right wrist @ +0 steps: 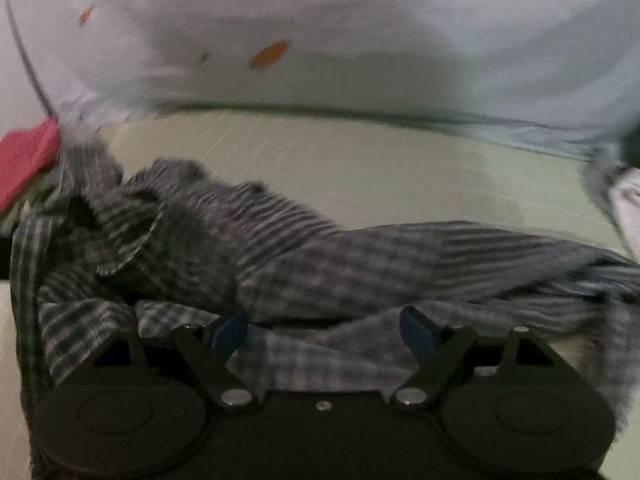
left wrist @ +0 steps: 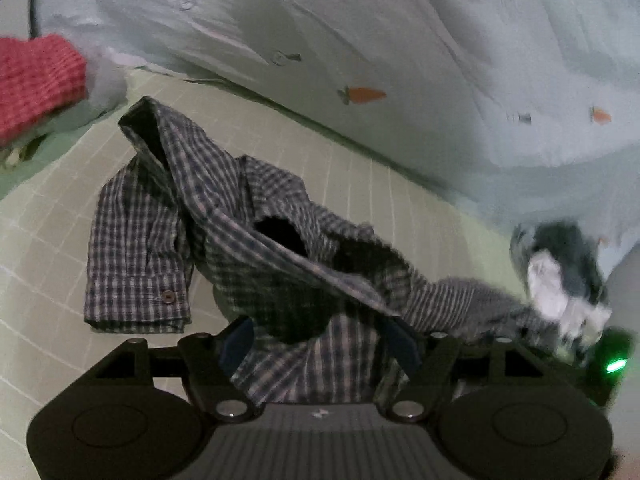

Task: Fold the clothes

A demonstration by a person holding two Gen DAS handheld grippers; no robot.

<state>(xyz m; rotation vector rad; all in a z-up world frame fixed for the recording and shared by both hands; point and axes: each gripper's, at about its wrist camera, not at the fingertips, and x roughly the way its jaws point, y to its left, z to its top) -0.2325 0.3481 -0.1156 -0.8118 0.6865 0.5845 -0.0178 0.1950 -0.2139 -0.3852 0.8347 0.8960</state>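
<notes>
A blue-and-white checked shirt (left wrist: 224, 216) hangs crumpled above a pale green gridded mat (left wrist: 328, 168). One cuffed sleeve with a brown button (left wrist: 168, 297) dangles at the left. My left gripper (left wrist: 320, 340) has cloth bunched between its blue pads (left wrist: 236, 344), which stand apart with fabric over them. In the right wrist view the same shirt (right wrist: 320, 256) stretches blurred across the frame and lies over my right gripper (right wrist: 324, 332), whose blue pads (right wrist: 230, 334) also stand apart around cloth. The other gripper (left wrist: 568, 296) shows blurred at the shirt's far right end.
A pale blue sheet with carrot prints (left wrist: 360, 40) rises behind the mat. A red waffle-knit cloth (left wrist: 36, 80) lies at the far left, also seen in the right wrist view (right wrist: 24, 156). White and dark fabric (right wrist: 628, 204) sits at the right edge.
</notes>
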